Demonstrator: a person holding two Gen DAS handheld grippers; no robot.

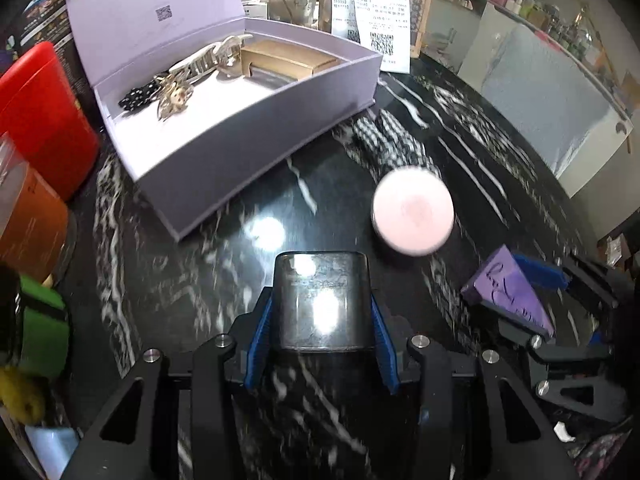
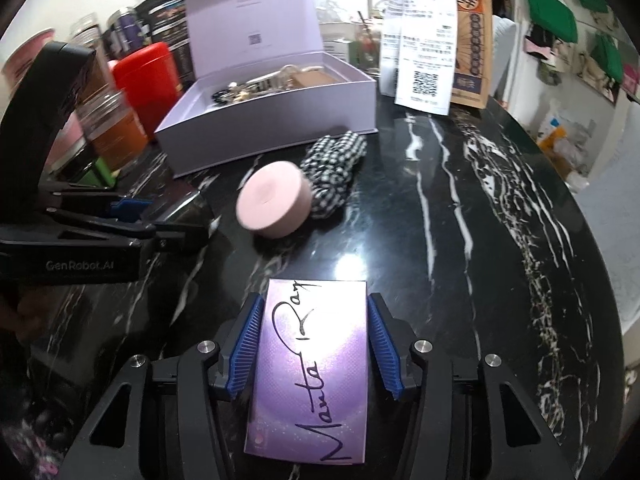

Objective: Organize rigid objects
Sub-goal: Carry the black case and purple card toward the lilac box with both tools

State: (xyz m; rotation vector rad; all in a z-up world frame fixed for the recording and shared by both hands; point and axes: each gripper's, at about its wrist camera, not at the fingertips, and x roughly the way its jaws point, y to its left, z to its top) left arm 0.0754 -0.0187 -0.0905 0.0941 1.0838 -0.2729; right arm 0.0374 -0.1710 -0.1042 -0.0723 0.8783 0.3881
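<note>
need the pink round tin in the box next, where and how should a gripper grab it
Grip the pink round tin across its curved side wall, coming from above: it is a low disc lying flat, top face up. Avoid the far side, where the checked cloth crowds it.

A glossy black marble bench with white veins mirrors the lamps. On it stand a matt lilac cardboard box, a smooth matt pink round case and a checked black-and-white cloth scrunchie. A shiny purple card box sits between ribbed blue rubber pads. Upper right, thin printed paper receipts.
</note>
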